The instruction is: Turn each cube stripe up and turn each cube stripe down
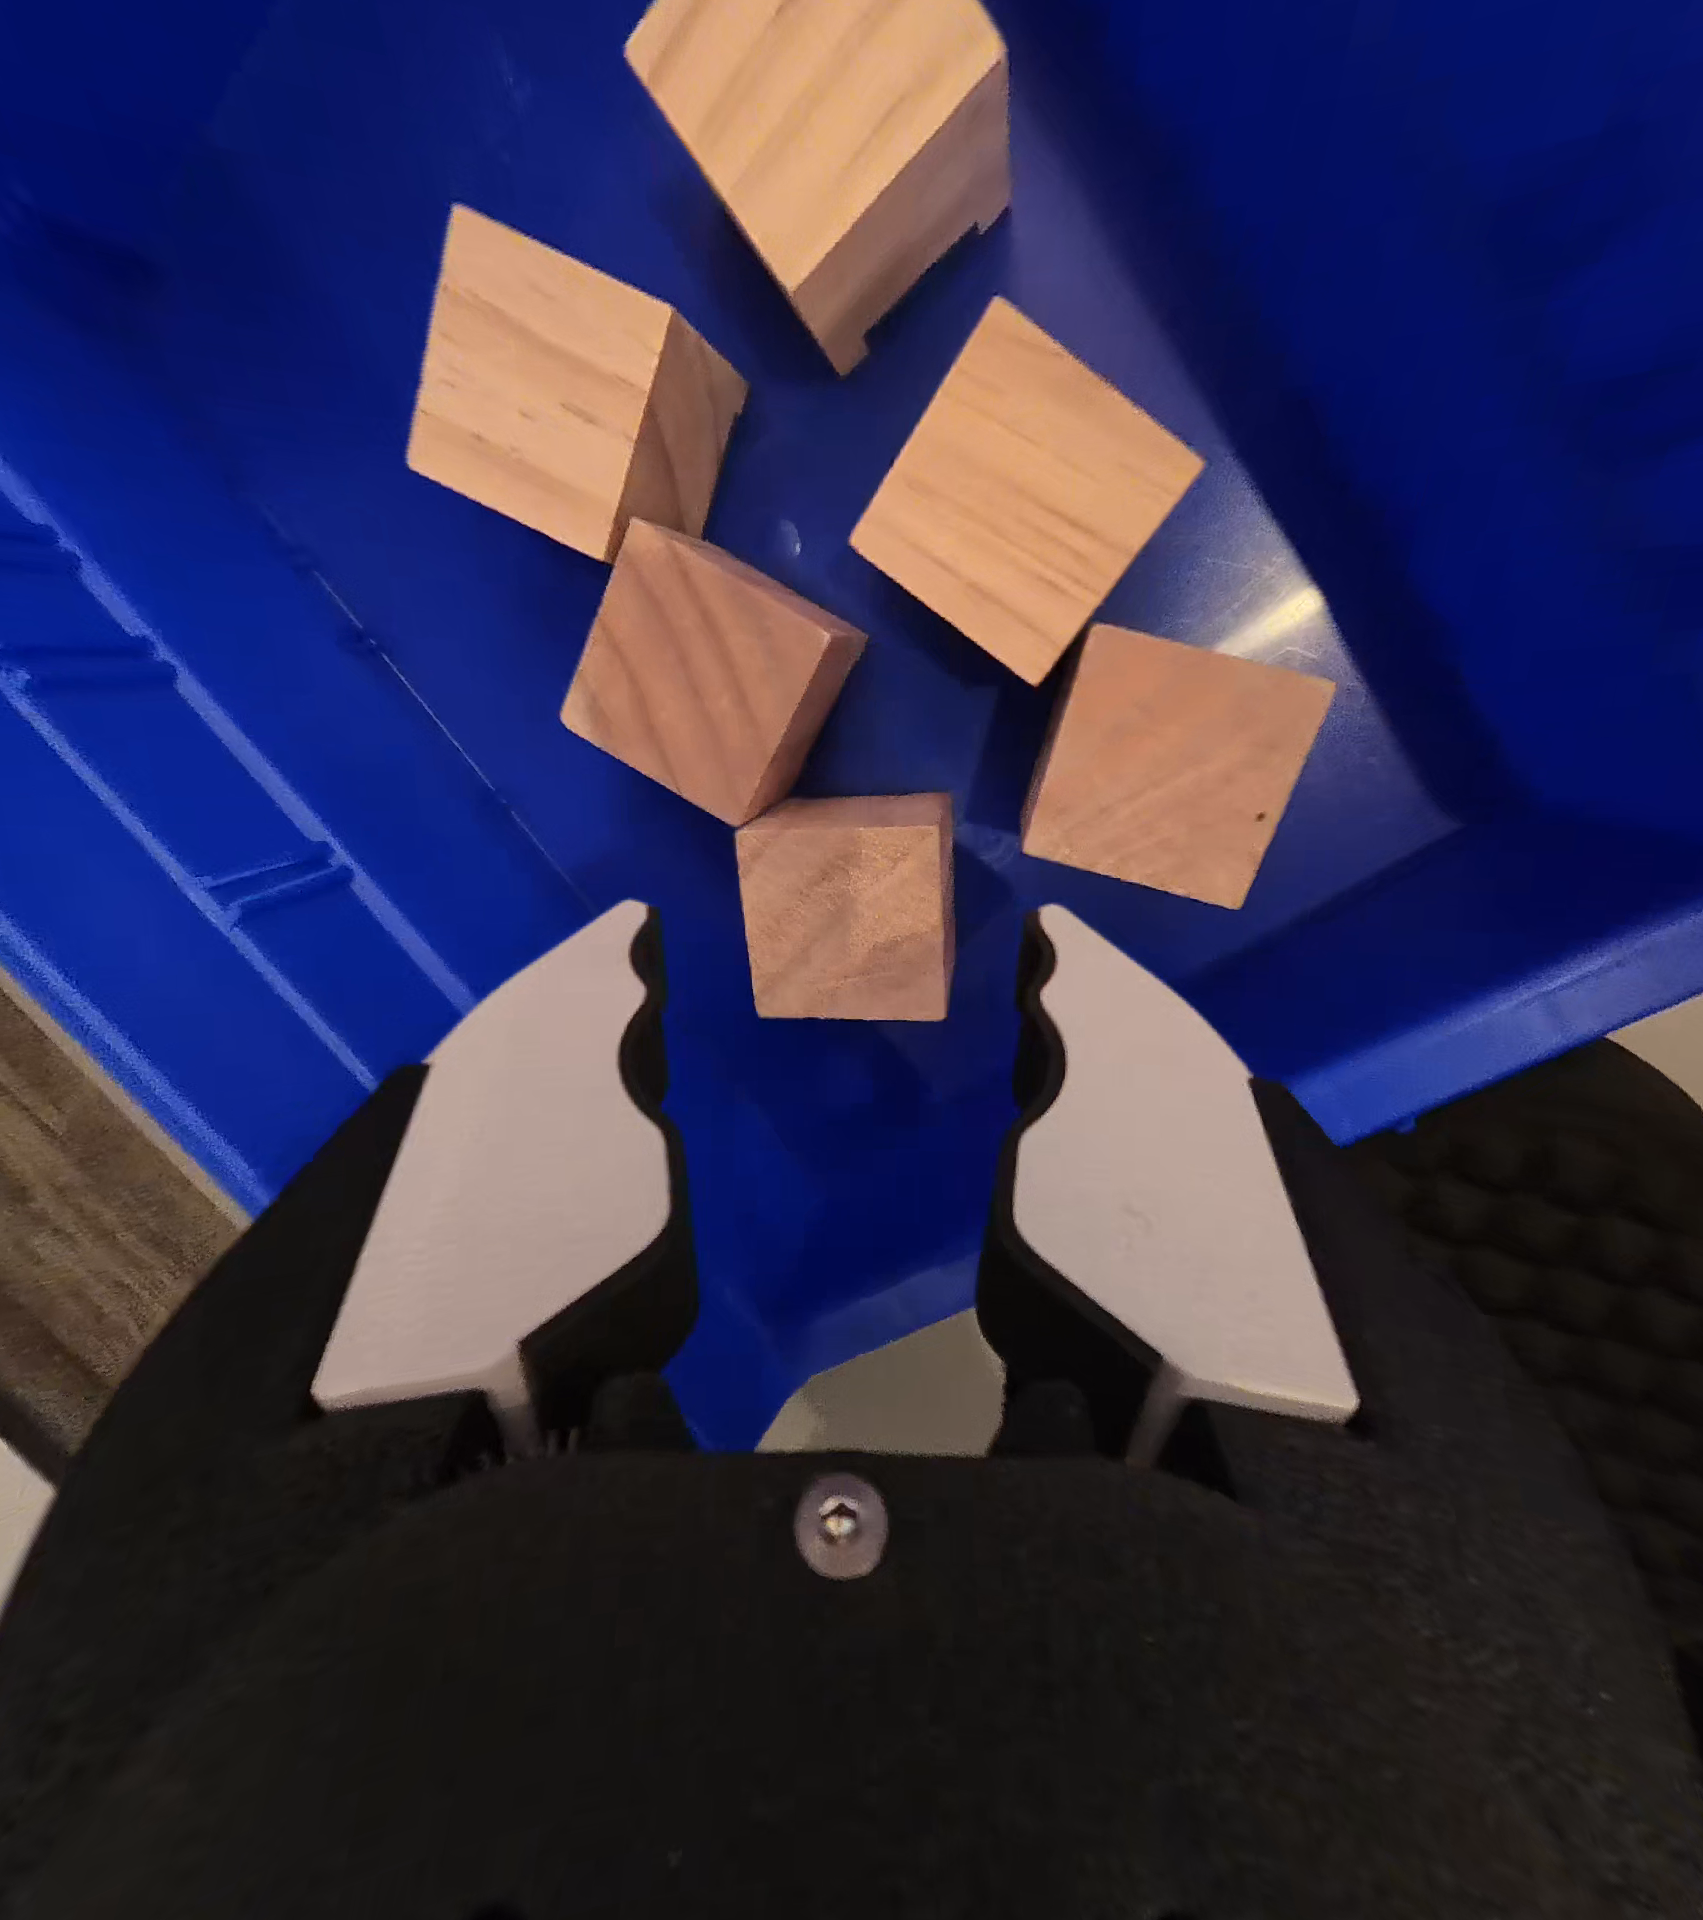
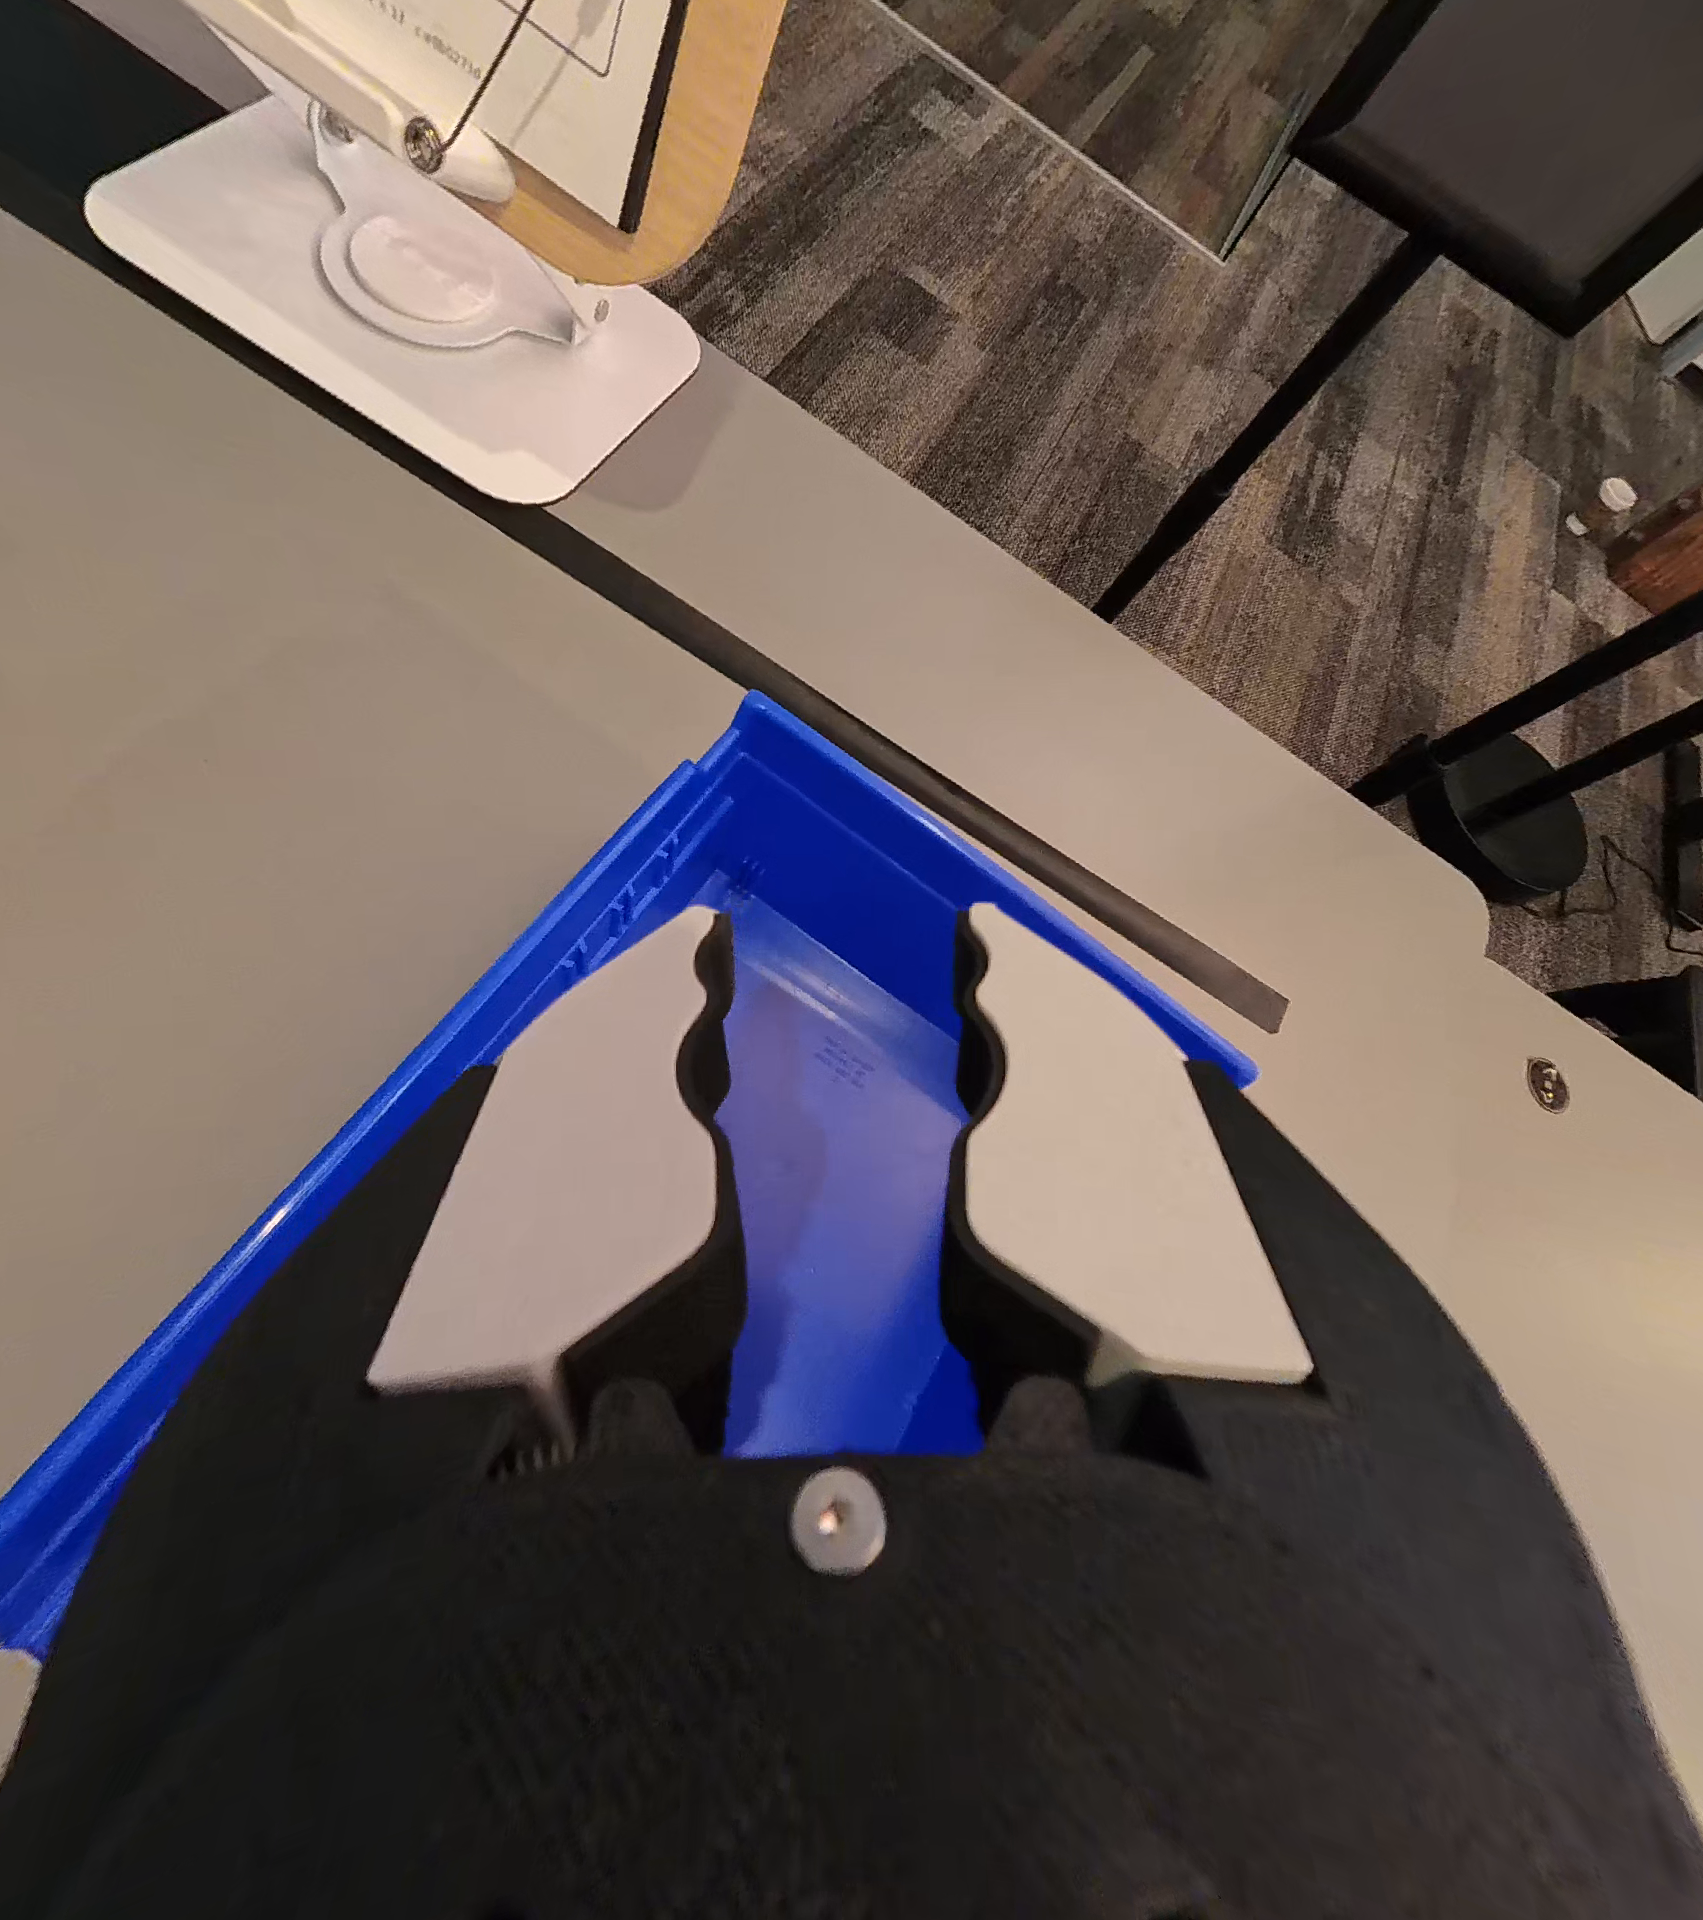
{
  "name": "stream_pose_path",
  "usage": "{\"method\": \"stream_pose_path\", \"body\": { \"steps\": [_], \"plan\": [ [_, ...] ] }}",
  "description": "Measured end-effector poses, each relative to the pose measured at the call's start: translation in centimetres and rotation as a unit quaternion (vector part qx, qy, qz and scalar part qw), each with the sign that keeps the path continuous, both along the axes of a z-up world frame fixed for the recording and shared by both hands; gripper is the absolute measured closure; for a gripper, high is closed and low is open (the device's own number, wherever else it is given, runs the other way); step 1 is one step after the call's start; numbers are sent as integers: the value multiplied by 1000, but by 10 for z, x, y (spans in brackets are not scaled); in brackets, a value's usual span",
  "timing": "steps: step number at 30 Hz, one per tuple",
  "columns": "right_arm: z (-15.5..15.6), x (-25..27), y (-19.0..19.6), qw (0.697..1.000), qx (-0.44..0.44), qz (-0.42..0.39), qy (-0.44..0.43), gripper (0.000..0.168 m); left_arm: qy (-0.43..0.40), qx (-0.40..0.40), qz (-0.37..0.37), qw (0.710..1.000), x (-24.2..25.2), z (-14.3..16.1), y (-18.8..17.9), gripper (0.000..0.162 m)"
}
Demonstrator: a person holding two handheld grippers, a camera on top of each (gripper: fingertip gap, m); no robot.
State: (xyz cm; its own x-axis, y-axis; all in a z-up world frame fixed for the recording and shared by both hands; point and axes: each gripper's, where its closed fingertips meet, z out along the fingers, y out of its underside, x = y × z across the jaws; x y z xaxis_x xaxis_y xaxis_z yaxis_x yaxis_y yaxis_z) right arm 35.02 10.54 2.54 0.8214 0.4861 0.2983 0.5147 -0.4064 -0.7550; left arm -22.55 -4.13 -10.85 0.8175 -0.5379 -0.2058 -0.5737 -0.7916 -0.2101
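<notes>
Several plain wooden cubes lie on the floor of a blue plastic bin (image 1: pixel 151 582). No stripe shows on any visible face. The nearest cube (image 1: pixel 847 906) sits just past my left gripper (image 1: pixel 842 920), which is open, with its fingertips on either side of that cube's near end and not touching it. Other cubes lie farther in, among them one at left (image 1: pixel 712 670), one at right (image 1: pixel 1174 764) and a far one (image 1: pixel 826 156) with a notch along its lower edge. My right gripper (image 2: pixel 842 920) is open and empty over a corner of the blue bin (image 2: pixel 826 821).
The bin rests on a light grey table (image 2: pixel 203 831) near its edge. A white stand (image 2: pixel 390 312) holding a wood-framed board sits at the table's far side. Beyond the edge is patterned carpet (image 2: pixel 1138 312) with dark furniture legs. A black textured part (image 1: pixel 1574 1299) shows at right in the left wrist view.
</notes>
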Motion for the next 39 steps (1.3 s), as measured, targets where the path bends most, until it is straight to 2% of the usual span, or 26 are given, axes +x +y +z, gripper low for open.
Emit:
{"method": "stream_pose_path", "body": {
  "steps": [2, 11, 14, 19, 22, 25, 29, 33, 35, 39],
  "plan": [
    [-2, 1, 0, 1000, -3, 0, -5, 127, -1, -11, 2, 1000, -1, -6, 0, 96],
    [-5, 4, 4, 1000, -8, 0, -6, 126, 21, -51, 0, 998, -9, -28, -4, 114],
    [-8, 10, 5, 1000, -14, -5, -7, 126, 31, -63, -3, 998, -9, -34, -3, 114],
    [-2, 12, 6, 1000, 0, -7, -4, 126, 74, -75, -7, 994, -21, -24, -6, 115],
    [10, 4, 6, 1000, 29, 1, 3, 126, 70, -43, -16, 996, -15, 4, -1, 115],
    [30, -13, 5, 996, 81, 24, 14, 125, 22, 9, -34, 999, 10, 51, 8, 115],
    [68, -63, -10, 975, 185, 107, 52, 117, -115, 93, -81, 986, 80, 126, 21, 115],
    [103, -137, -55, 928, 271, 225, 122, 106, -282, 141, -155, 936, 168, 186, 20, 115],
    [115, -174, -89, 889, 327, 287, 143, 100, -351, 144, -195, 904, 211, 206, 14, 115],
    [98, -234, -144, 829, 390, 392, 80, 95, -480, 114, -272, 826, 284, 234, -11, 116]
  ]
}}
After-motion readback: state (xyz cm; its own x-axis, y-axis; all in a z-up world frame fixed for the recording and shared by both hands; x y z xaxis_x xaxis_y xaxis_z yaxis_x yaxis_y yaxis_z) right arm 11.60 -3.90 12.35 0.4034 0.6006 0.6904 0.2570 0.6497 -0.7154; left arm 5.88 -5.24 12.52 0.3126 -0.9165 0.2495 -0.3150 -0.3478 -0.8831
